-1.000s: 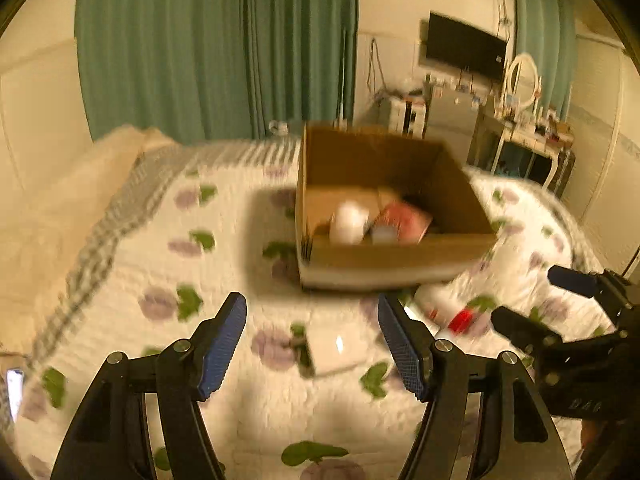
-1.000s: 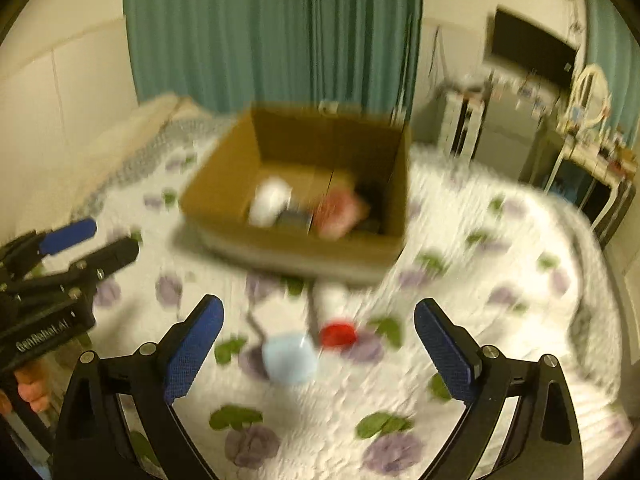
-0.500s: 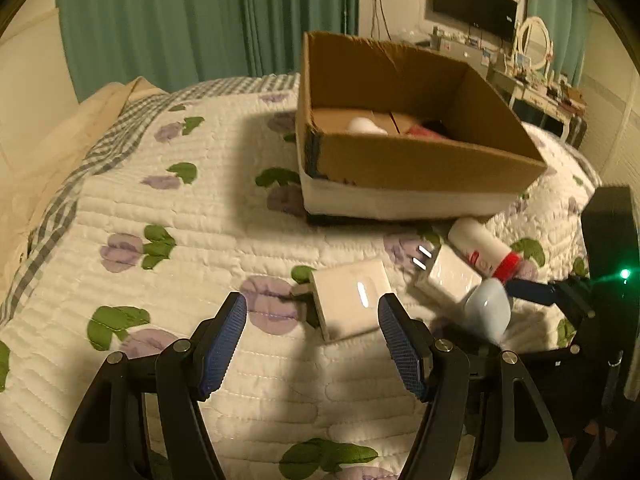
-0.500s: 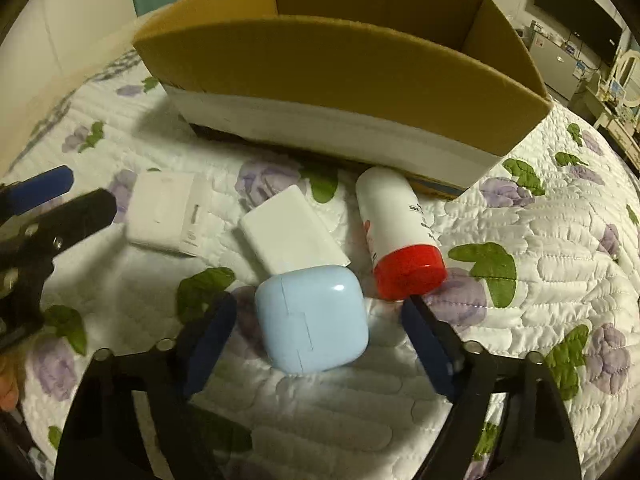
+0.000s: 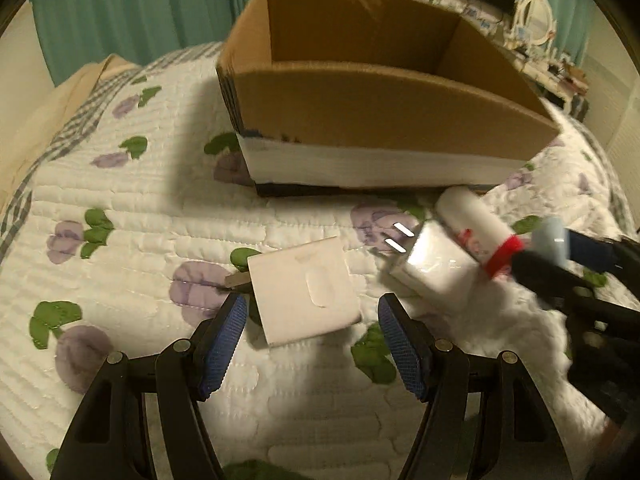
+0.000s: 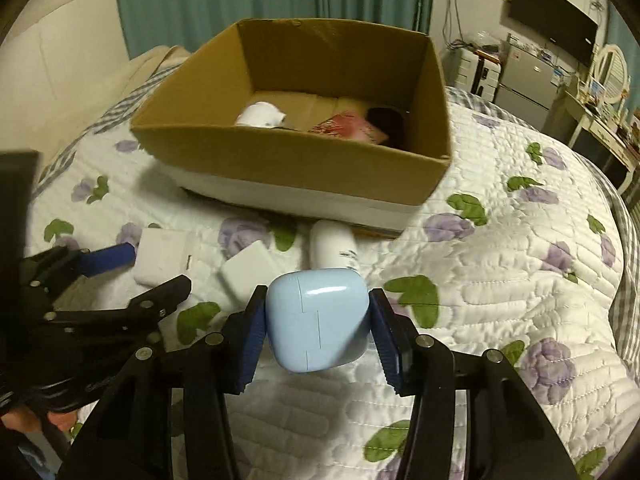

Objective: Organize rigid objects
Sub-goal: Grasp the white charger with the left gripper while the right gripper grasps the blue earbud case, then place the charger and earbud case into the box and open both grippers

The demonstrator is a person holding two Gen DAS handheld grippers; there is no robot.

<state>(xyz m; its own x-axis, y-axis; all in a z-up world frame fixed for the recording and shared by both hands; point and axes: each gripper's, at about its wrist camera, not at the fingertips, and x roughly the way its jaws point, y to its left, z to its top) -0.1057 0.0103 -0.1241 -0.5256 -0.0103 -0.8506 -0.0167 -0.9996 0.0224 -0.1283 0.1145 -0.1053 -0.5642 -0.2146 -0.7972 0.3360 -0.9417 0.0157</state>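
My right gripper is closing its jaws, and both blue pads press on a light-blue rounded case, which also shows blurred in the left wrist view. My left gripper stands open low over the quilt. A flat white square adapter lies just ahead of and between its fingers, untouched. To the right of it lie a white charger with two prongs and a white bottle with a red cap. Behind them stands an open cardboard box.
The box holds a white object, a red packet and a dark item. Everything rests on a flowered white quilt on a bed. Green curtains hang behind, and furniture stands at the far right.
The right jaws have narrowed onto the light-blue case, which lay loose on the quilt before. The left gripper has sunk toward the white adapter, which now looks larger between its fingers.
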